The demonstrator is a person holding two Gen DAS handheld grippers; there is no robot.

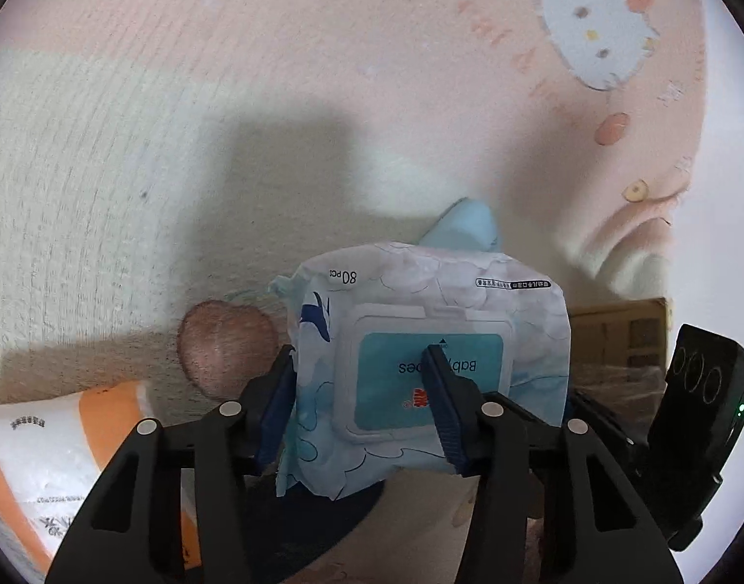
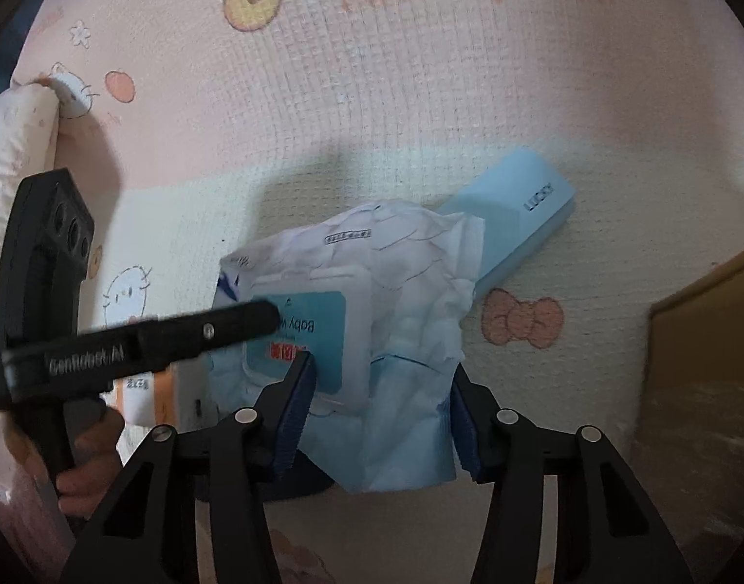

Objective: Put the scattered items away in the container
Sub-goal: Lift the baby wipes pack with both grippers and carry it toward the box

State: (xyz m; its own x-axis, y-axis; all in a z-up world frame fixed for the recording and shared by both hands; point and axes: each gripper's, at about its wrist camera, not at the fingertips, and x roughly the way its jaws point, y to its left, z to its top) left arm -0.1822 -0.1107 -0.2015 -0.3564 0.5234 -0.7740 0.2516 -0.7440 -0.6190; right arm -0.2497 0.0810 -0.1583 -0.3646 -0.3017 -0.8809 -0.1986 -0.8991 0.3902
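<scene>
A white and blue pack of baby wipes (image 1: 420, 340) is held above a pink cartoon-print blanket. My left gripper (image 1: 362, 370) is shut on its left half, one finger (image 1: 442, 389) across the lid. My right gripper (image 2: 379, 389) is shut on the pack's (image 2: 401, 321) right end; the left gripper's arm reaches in from the left. A light blue box (image 2: 523, 214) marked LUCKY lies on the blanket behind the pack; its tip (image 1: 469, 224) shows in the left wrist view. A brown cardboard box (image 2: 708, 340) stands at the right.
An orange and white tissue pack (image 1: 55, 467) lies at the lower left. The cardboard box (image 1: 620, 336) shows at the right of the left wrist view, with the right gripper's body (image 1: 698, 418) in front of it. A white padded cushion (image 2: 16, 146) lies at the left.
</scene>
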